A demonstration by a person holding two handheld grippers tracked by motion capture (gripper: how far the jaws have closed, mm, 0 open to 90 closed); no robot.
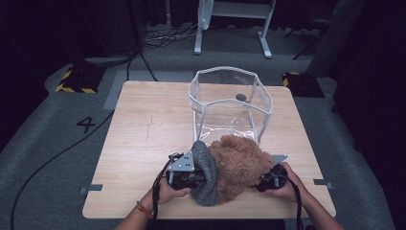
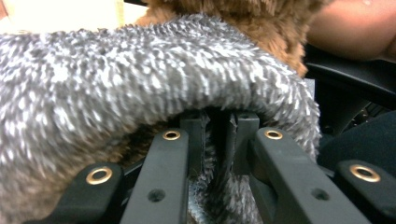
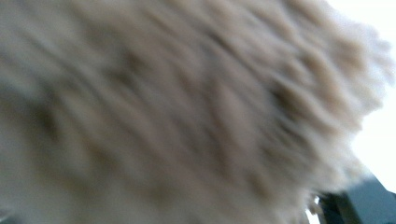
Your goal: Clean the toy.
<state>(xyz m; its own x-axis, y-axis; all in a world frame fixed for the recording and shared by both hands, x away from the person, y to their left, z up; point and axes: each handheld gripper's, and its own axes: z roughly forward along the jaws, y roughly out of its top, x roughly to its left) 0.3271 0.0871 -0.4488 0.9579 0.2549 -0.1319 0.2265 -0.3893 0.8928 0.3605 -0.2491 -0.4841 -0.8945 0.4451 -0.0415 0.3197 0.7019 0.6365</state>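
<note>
A brown fluffy plush item (image 1: 242, 165) with a grey fuzzy part (image 1: 207, 178) lies near the table's front edge. My left gripper (image 1: 200, 178) comes in from the left. In the left gripper view its jaws stand close together, and my left gripper (image 2: 219, 126) is shut on a fold of the grey fuzzy fabric (image 2: 140, 84). Brown fur (image 2: 261, 23) shows behind it. My right gripper (image 1: 266, 181) pushes into the plush from the right, its fingertips buried in the fur. The right gripper view is a blur of brown fur (image 3: 187, 112), so the jaws are hidden.
A clear plastic container (image 1: 230, 103) stands open just behind the plush, with a small dark object (image 1: 241, 97) showing at its far wall. The wooden table (image 1: 143, 124) has bare surface to the left. Cables and a desk frame are on the floor beyond.
</note>
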